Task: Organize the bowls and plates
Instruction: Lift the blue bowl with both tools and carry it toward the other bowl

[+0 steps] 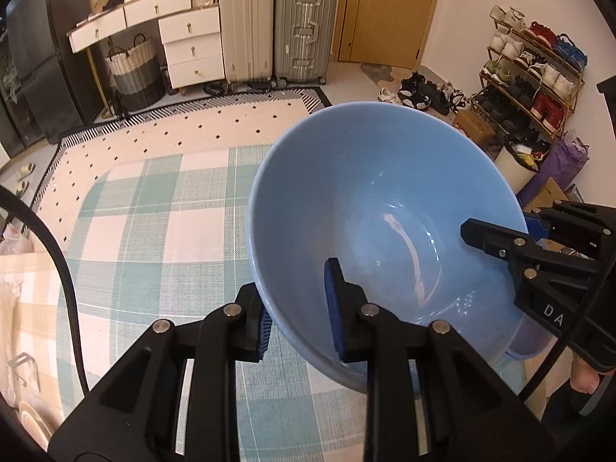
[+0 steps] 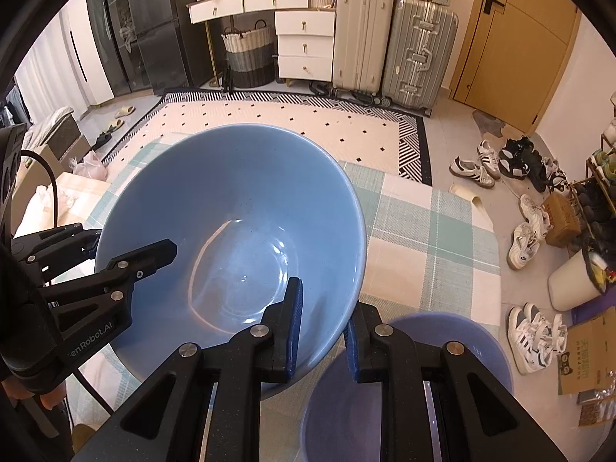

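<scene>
A large, glossy light-blue ceramic bowl [image 1: 385, 223] with a wide flaring wall and a small round bottom is held tilted in the air above the tabletop [image 1: 161, 238], carried between two tools. Its glaze is smooth and finely speckled, with curved streaks of reflected light running round the inside.

The left tool [image 1: 298, 310], black plastic with ribbed blue pads [image 1: 333, 300], is clamped on the bowl's near rim, one pad inside and one outside the wall. The right tool [image 2: 321, 331], of the same make, grips the opposite rim in the same way, its jaws pressed together on the thin wall.

Below the bowl's right edge sits a smaller, matte lavender-blue bowl [image 2: 442, 346] with a rounded rim, resting on the tabletop. The tabletop wears a woven cloth in a mint-green, white and peach check [image 2: 431, 231]. Beyond it on the floor lies a pale rug [image 1: 192, 127] with small black diamonds and a black-and-white striped border.
</scene>
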Demonstrator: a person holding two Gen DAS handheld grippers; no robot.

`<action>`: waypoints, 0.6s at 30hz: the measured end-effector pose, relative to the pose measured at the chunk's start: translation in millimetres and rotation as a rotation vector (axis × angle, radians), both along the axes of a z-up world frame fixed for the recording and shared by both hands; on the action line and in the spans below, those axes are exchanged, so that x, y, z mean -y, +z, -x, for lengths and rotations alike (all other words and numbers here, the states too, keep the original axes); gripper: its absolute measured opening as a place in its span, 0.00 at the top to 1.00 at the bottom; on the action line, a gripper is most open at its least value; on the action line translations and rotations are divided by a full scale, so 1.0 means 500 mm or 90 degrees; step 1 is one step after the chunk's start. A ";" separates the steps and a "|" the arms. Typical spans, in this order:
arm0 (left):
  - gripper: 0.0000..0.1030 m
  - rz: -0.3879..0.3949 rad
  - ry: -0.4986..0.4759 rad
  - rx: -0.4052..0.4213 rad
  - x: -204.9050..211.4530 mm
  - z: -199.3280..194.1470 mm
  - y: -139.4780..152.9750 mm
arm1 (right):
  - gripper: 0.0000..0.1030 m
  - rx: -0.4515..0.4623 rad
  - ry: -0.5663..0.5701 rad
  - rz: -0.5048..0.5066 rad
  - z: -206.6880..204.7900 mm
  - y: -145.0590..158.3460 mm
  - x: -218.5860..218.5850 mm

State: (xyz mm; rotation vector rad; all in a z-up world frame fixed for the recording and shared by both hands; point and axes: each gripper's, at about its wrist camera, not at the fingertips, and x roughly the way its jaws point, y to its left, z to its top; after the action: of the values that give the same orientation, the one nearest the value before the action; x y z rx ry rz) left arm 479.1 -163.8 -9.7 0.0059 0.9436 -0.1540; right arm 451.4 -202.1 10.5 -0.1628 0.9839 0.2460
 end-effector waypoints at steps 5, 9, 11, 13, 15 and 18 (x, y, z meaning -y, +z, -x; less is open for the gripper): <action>0.80 -0.010 -0.004 0.024 0.017 0.054 0.055 | 0.81 0.024 -0.003 -0.006 0.053 0.046 0.004; 0.80 -0.018 -0.010 0.043 0.035 0.100 0.102 | 0.81 0.042 -0.006 -0.009 0.097 0.082 0.009; 0.80 -0.022 -0.011 0.052 0.043 0.122 0.125 | 0.81 0.051 -0.008 -0.010 0.120 0.100 0.012; 0.80 -0.027 -0.014 0.061 0.052 0.147 0.150 | 0.81 0.062 -0.010 -0.011 0.146 0.122 0.015; 0.80 -0.032 -0.017 0.070 0.062 0.174 0.176 | 0.81 0.071 -0.012 -0.012 0.172 0.141 0.018; 0.80 -0.035 -0.023 0.080 0.075 0.210 0.210 | 0.81 0.085 -0.015 -0.015 0.213 0.171 0.023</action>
State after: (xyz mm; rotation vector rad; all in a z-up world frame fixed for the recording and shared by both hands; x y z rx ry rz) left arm 374.0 -201.3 95.3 0.0827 0.8223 -0.1588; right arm 344.6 -213.3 96.0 -0.1447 0.8503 0.2226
